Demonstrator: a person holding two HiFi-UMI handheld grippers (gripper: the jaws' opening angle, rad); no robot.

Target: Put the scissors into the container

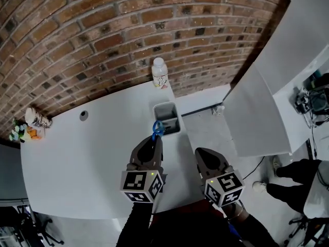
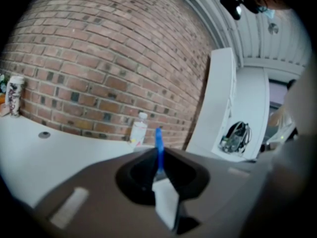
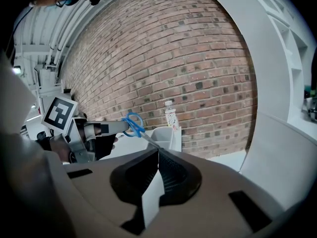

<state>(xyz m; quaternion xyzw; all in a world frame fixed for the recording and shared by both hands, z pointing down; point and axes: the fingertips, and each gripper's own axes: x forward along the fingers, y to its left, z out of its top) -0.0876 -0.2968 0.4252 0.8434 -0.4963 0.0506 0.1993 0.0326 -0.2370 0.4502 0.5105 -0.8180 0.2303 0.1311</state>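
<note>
Blue-handled scissors point(image 1: 157, 129) stick out of my left gripper point(image 1: 154, 139), which is shut on them just short of the grey open container point(image 1: 167, 118) at the table's far edge. In the left gripper view the blue handle point(image 2: 159, 148) stands upright between the jaws. The right gripper view shows the scissors point(image 3: 132, 124) from the side, their blades slanting down beside the container point(image 3: 166, 137), held by my left gripper point(image 3: 116, 127). My right gripper point(image 1: 204, 156) hangs off the table's right edge, jaws shut with nothing in them point(image 3: 158, 153).
A small white bottle point(image 1: 160, 73) stands by the brick wall behind the container. A can and small toys point(image 1: 32, 123) sit at the table's far left, near a round hole point(image 1: 84, 115). White panels point(image 1: 257, 112) stand to the right, with a person's shoes point(image 1: 267, 186) on the floor.
</note>
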